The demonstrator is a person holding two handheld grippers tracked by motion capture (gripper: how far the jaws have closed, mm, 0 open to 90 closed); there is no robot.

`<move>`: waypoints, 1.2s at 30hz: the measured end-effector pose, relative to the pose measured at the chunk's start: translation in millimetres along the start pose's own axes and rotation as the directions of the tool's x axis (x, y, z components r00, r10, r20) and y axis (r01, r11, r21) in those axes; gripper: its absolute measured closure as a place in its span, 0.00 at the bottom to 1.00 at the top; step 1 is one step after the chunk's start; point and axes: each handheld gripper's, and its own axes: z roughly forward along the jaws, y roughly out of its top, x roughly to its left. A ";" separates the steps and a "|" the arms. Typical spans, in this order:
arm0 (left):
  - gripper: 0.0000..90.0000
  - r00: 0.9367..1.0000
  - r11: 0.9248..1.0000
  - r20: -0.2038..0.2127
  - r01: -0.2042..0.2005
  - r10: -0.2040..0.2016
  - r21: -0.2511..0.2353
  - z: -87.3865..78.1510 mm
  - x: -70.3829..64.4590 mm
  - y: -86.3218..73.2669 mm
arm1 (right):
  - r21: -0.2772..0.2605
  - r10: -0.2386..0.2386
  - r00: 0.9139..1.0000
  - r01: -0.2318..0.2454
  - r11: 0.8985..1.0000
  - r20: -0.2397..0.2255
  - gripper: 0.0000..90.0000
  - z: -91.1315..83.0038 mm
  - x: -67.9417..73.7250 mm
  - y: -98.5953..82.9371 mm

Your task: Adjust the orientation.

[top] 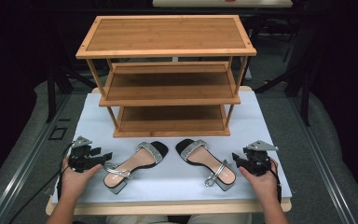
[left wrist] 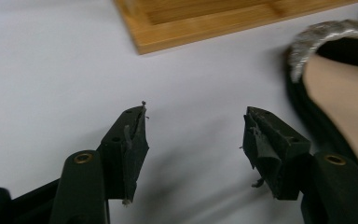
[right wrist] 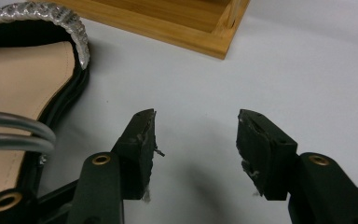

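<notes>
Two silver-strapped sandals lie on the white table top in front of a three-tier bamboo shoe rack (top: 168, 70). The left sandal (top: 133, 164) points up and right, the right sandal (top: 207, 163) up and left. My left gripper (top: 103, 157) rests just left of the left sandal's heel, open and empty. In the left gripper view its gripper (left wrist: 193, 140) has the left sandal (left wrist: 340, 84) beside its right jaw. My right gripper (top: 237, 158) sits just right of the right sandal's heel, open. In the right gripper view that gripper (right wrist: 196, 144) is over bare table, the right sandal (right wrist: 23, 84) at its left.
The shoe rack's shelves hold nothing. Its base (left wrist: 205, 21) lies close ahead of both grippers, with a corner of the base (right wrist: 214, 32) in the right gripper view. The white table top (top: 88, 126) ends at a wooden front edge (top: 168, 207). Dark floor and metal rails flank the table.
</notes>
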 end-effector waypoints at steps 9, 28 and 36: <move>0.51 1.000 0.999 0.025 -0.013 0.014 -0.030 -9.5 -9.6 0.6 | -0.033 0.004 1.000 -0.004 0.999 -0.016 0.55 -3.3 5.3 -2.5; 0.50 0.998 1.000 0.060 0.013 -0.012 -0.024 -26.3 -12.8 10.2 | -0.054 0.040 0.998 -0.042 0.998 -0.053 0.56 -7.8 8.3 -7.0; 0.50 0.997 1.000 0.080 0.000 0.001 -0.008 -34.4 -21.0 17.1 | -0.061 0.052 0.996 -0.056 0.997 -0.066 0.57 -10.1 9.1 -5.3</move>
